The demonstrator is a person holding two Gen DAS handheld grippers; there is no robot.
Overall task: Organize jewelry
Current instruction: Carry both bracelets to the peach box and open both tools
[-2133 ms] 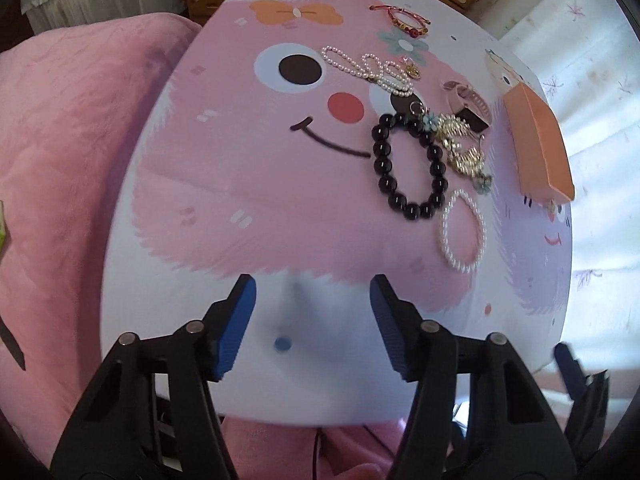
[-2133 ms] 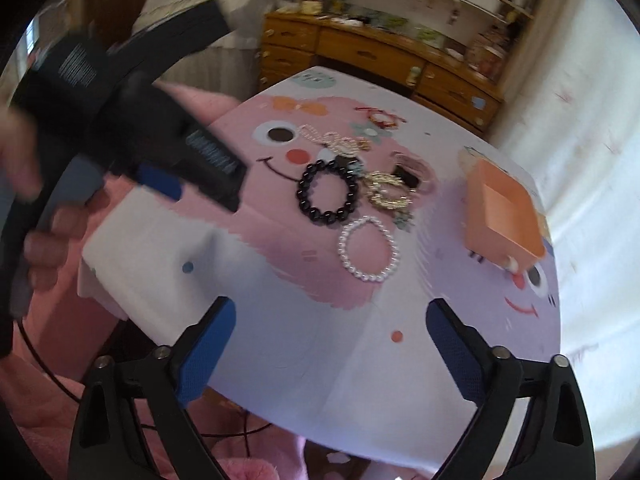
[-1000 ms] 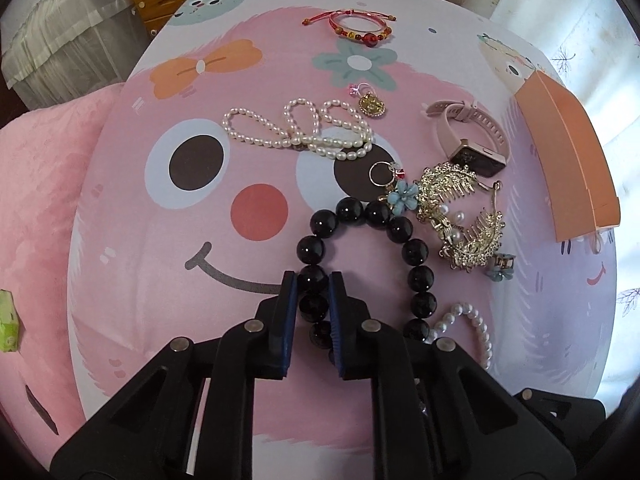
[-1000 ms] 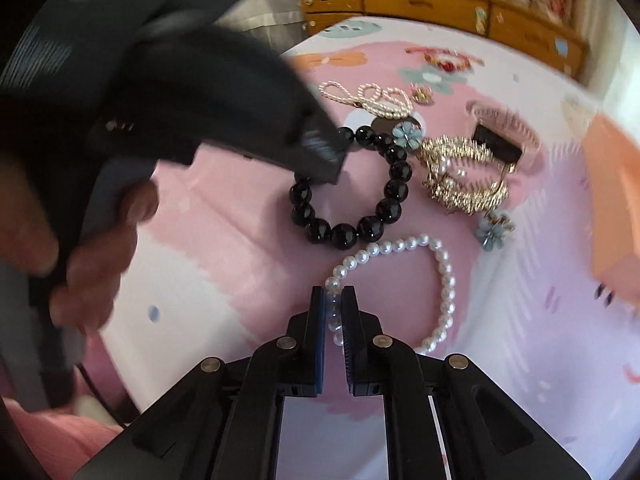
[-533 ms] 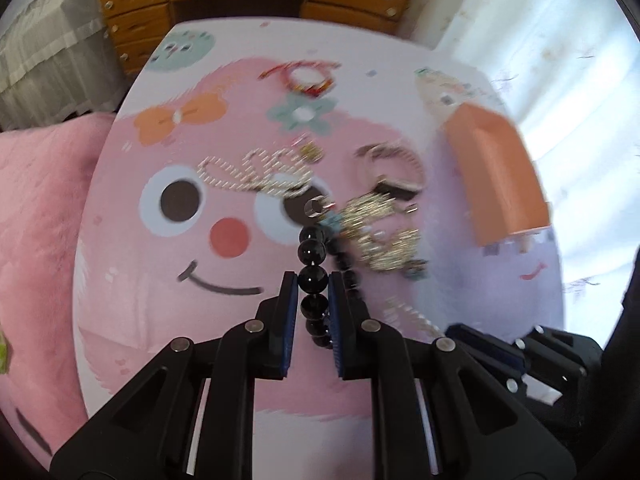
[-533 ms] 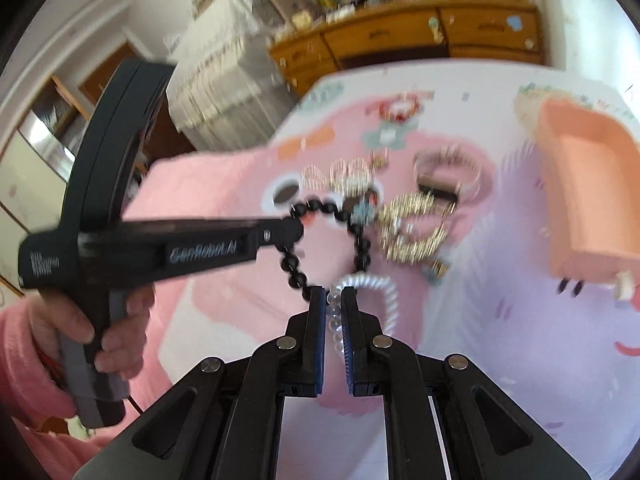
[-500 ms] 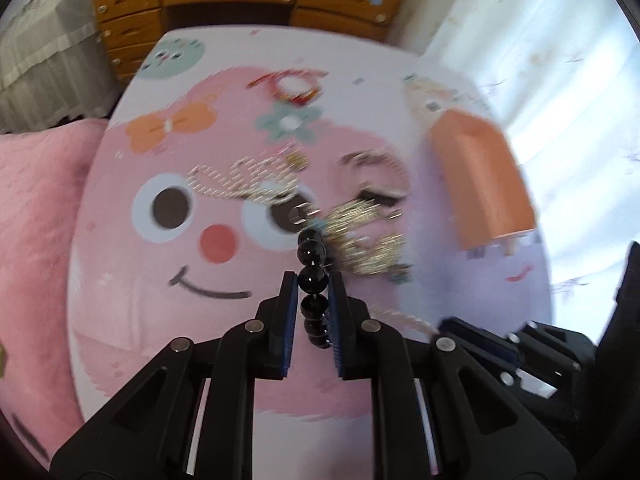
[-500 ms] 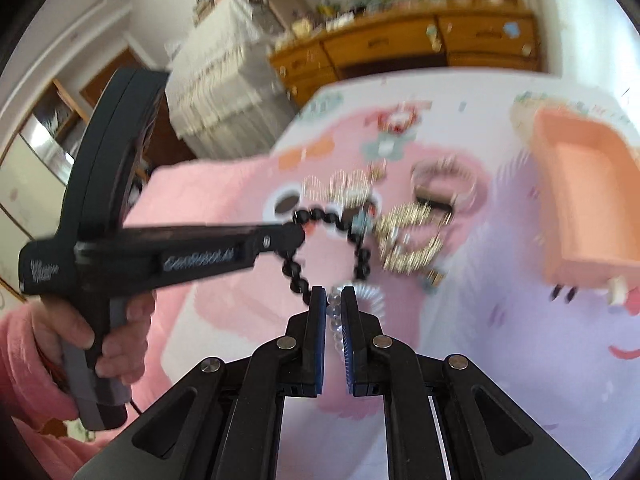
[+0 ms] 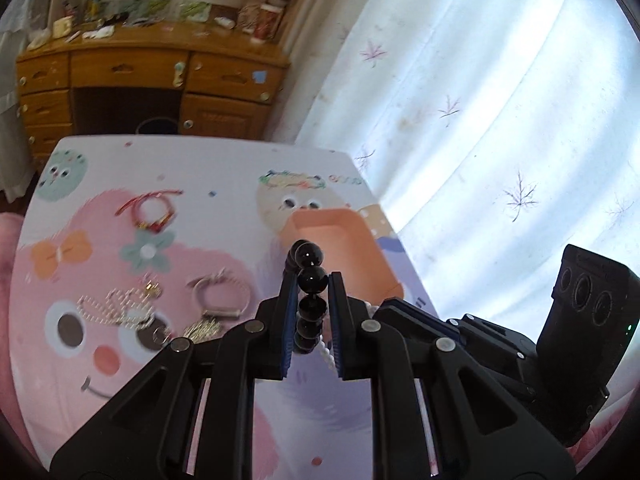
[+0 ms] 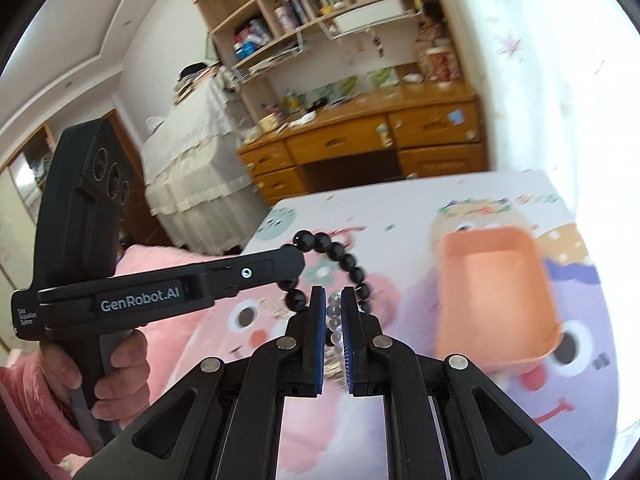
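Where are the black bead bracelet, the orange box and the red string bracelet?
black bead bracelet (image 9: pixel 312 280), left wrist view, bead gripped by the tool.
orange box (image 10: pixel 496 292), right wrist view, inner floor.
red string bracelet (image 9: pixel 150 210), left wrist view, its loop.

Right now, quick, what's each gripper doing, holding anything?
Left gripper: closed on the black bead bracelet, lifted off the table.
Right gripper: closed on the pearl bracelet, also lifted.

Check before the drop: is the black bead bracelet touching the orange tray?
Apart. The right wrist view shows the black bead bracelet hanging from the left gripper, left of the orange tray.
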